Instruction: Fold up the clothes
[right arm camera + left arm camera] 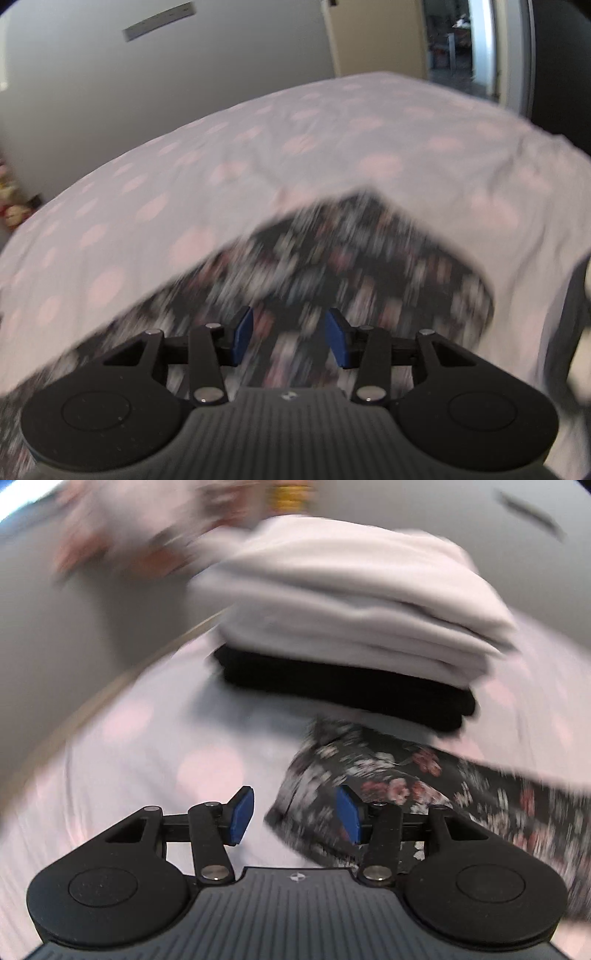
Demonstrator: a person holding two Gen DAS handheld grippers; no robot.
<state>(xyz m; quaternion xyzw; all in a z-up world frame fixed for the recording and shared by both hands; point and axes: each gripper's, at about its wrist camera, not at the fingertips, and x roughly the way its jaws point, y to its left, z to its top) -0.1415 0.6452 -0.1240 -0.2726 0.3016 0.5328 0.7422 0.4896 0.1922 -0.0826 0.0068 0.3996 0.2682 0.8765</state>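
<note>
**Both claws parted over the flowered garment on the bed**

A bed covered by a pale lilac sheet with pink dots (258, 147) fills both views, with a grey wall (184, 66) behind it and an open doorway (458, 40) at the far right. The landmark is a dark floral-print fabric garment (388, 782), black with pink and white blossoms, lying flat on that sheet.

Beyond the floral garment, towards the wall, stands a stack of folded clothes: a thick white folded piece (351, 602) on top of a black folded piece (343, 686). Further behind lies a blurred heap of light, reddish-patterned cloth (129, 535).

The left gripper (295, 814) hangs at the near left edge of the floral garment, its blue pads (242, 812) about half apart, gripping nothing. The right gripper (290, 339) hovers over the same garment (332, 258), its blue pads (338, 341) likewise apart, with fabric below but nothing pinched. Motion blur hides whether either claw touches the cloth.
</note>
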